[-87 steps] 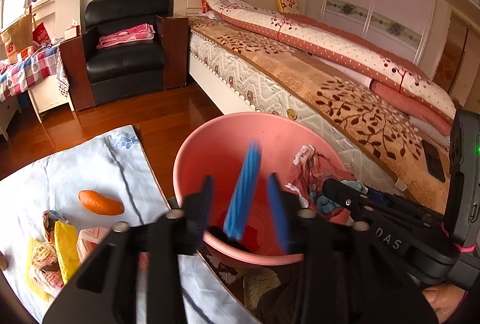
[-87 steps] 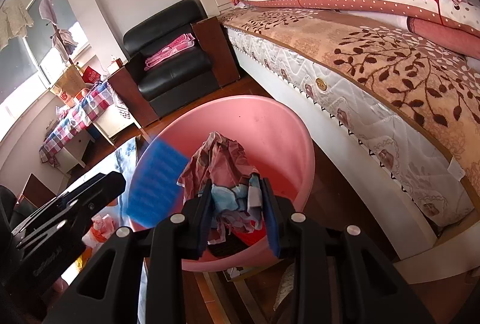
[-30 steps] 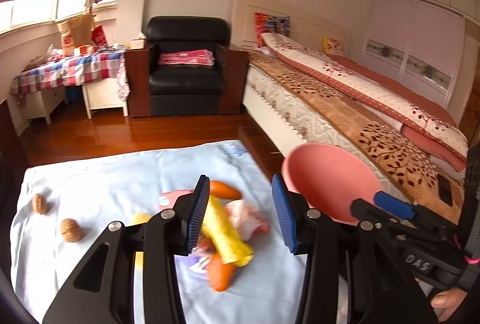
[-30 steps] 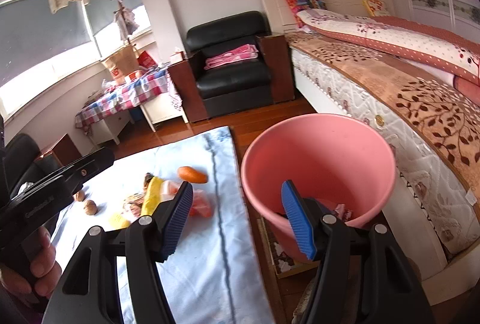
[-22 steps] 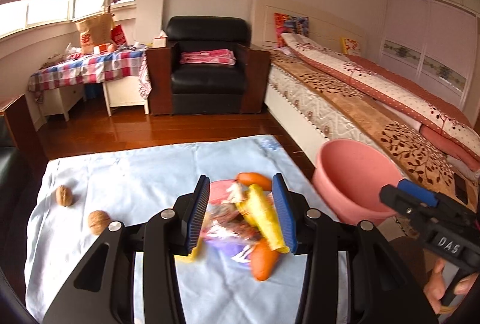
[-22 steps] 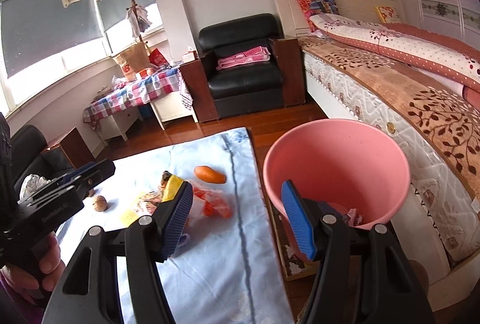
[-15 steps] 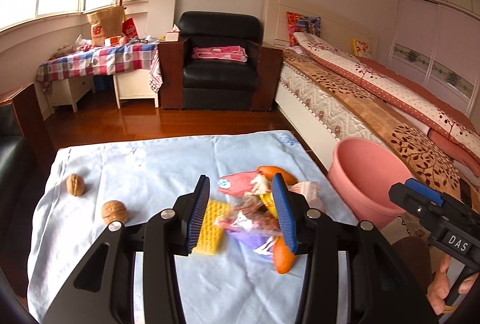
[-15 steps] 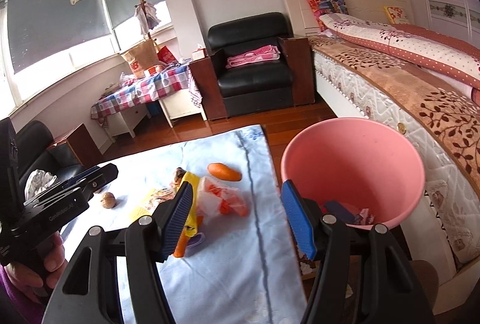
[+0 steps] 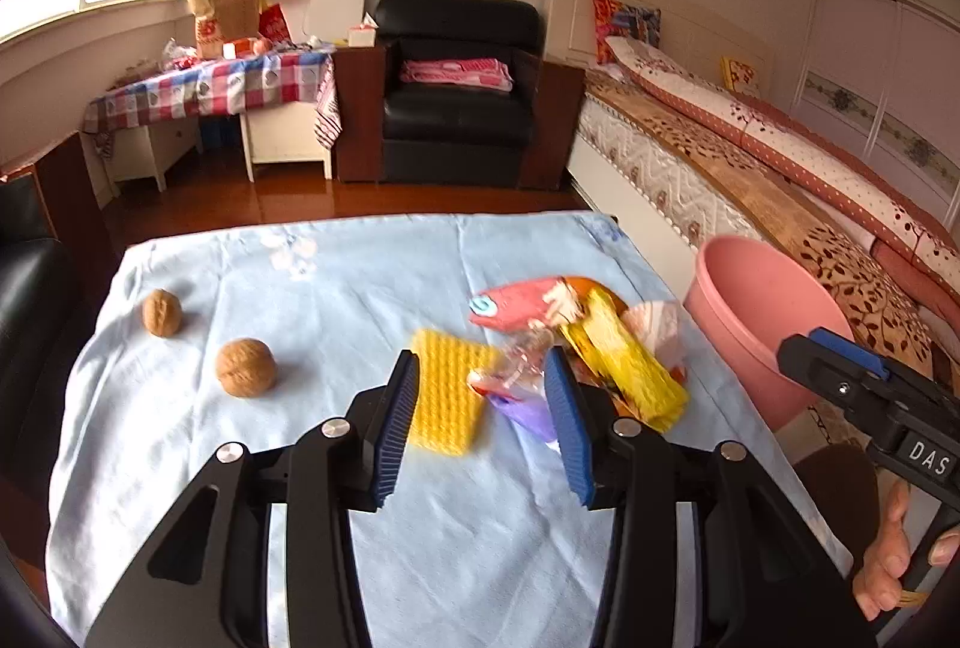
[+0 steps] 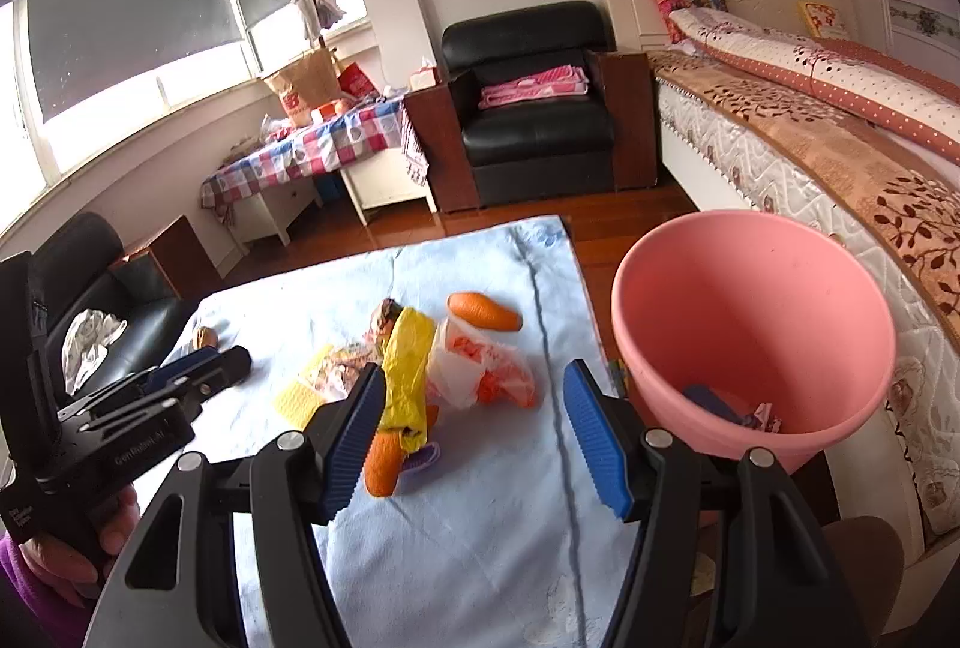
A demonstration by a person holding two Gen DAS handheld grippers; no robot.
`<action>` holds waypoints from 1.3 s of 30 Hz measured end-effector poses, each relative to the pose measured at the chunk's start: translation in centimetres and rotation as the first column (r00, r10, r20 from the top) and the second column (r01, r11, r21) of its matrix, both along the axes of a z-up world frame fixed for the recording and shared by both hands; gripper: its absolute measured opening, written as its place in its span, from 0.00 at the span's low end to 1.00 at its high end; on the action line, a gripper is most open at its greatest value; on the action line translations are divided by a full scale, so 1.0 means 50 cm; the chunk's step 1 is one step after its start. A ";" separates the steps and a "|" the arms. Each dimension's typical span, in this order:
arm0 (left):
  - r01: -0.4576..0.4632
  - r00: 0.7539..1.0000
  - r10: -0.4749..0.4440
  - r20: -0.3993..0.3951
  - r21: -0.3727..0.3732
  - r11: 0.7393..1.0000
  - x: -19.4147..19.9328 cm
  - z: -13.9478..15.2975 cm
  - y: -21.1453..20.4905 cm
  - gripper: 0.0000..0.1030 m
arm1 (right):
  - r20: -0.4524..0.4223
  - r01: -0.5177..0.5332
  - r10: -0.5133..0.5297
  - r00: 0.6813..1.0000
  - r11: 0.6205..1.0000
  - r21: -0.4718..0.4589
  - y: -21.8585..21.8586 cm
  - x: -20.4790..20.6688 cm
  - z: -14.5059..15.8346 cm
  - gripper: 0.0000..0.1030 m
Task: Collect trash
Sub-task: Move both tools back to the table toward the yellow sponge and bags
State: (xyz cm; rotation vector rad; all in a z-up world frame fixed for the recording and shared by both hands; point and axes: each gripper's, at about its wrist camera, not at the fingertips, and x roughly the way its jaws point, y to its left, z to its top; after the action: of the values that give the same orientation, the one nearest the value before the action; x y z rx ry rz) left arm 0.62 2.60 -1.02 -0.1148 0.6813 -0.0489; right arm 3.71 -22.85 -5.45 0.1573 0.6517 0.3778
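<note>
Left gripper (image 9: pixel 480 426) and right gripper (image 10: pixel 474 435), each with blue pads spread apart and gripping nothing, poised above a light blue cloth (image 9: pixel 336 288). The trash pile (image 10: pixel 432 372), comprising a yellow wrapper (image 9: pixel 624 366), a yellow waffle-textured piece (image 9: pixel 447 396) and a clear plastic bag (image 10: pixel 474 366), lies near the cloth's edge, beside the pink bucket (image 10: pixel 750 300). Two walnuts (image 9: pixel 246 367) rest well apart from the pile.

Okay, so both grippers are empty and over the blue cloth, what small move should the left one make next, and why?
Probably ease the open left gripper forward and down onto the crumpled clear wrapper lying just beyond its fingertips. The jaws stand apart with nothing held, that wrapper is the nearest piece of the pile on the light blue cloth, and the pink plastic bucket waits just right of the cloth.
</note>
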 end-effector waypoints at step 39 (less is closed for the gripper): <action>-0.049 0.977 0.060 -0.204 0.055 0.997 0.109 -0.131 0.047 0.35 | -0.096 -0.060 0.060 0.994 0.998 0.001 0.022 0.037 -0.050 0.59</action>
State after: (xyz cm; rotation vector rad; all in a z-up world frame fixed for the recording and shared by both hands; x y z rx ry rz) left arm 6.07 4.96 -7.57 -0.0908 0.8853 0.0332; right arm 5.55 -21.77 -7.94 0.1552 0.7523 0.4296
